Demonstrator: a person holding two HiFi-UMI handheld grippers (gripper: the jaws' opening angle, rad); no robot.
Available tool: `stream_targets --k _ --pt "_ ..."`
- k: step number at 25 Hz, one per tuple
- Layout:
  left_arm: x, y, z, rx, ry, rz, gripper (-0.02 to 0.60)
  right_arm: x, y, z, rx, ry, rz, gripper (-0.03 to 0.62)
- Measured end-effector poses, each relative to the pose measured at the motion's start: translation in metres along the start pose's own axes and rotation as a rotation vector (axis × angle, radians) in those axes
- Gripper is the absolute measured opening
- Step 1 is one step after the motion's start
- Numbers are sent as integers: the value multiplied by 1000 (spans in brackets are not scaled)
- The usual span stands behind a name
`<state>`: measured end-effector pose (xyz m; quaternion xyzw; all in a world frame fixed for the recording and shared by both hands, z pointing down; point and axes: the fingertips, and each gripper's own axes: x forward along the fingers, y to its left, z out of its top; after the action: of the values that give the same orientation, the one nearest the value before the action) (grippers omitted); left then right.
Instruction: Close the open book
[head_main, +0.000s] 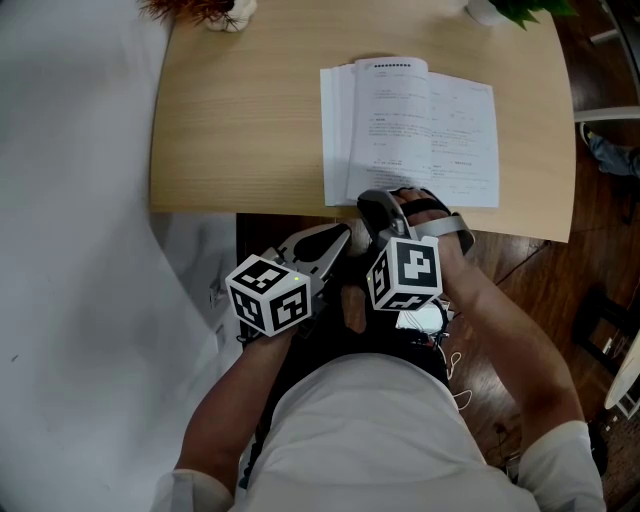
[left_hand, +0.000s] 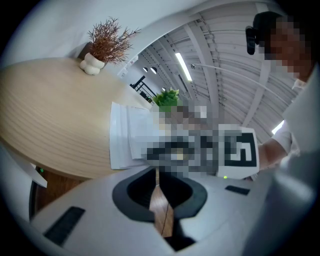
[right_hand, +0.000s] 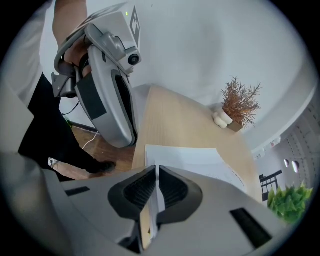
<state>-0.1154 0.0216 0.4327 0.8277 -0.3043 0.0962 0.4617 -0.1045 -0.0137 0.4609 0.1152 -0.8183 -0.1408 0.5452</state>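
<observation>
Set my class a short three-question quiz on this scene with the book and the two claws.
1. True or false: the book lies shut on the table.
2. Which claw's tip is over the book's near edge? A) left B) right
3. Fill in: the vase of dried twigs stands at the table's far ___ corner, as the person sees it.
Key: 1 false, it lies open; 2 B, the right claw; 3 left.

Matt pale wood-grain table (head_main: 250, 120), white printed paper pages of book (head_main: 430, 130), smooth grey plastic right claw (right_hand: 156, 172).
</observation>
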Motion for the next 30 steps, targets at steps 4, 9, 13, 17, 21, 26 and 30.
stream_targets --k 4,9,13,17,21,26,30 --pt "1 -2 0 1 1 -5 -2 -2 0 2 35 -16 8 14" --pt "1 -2 -1 -1 4 -6 -2 -8 -3 5 91 -50 2 3" --pt "2 -3 -1 -1 5 -7 -2 -13 -5 7 146 -74 -9 2" --pt "3 -5 1 0 3 -7 -2 -20 -8 7 191 -98 -18 2" --pt "6 -8 3 5 4 -7 -2 -27 -10 7 249 -128 -17 2" --pt "10 -12 1 6 6 -3 -2 -34 -14 4 347 -175 -11 2" --pt "12 -14 0 2 9 -2 -2 -42 -19 2 400 -210 -39 2"
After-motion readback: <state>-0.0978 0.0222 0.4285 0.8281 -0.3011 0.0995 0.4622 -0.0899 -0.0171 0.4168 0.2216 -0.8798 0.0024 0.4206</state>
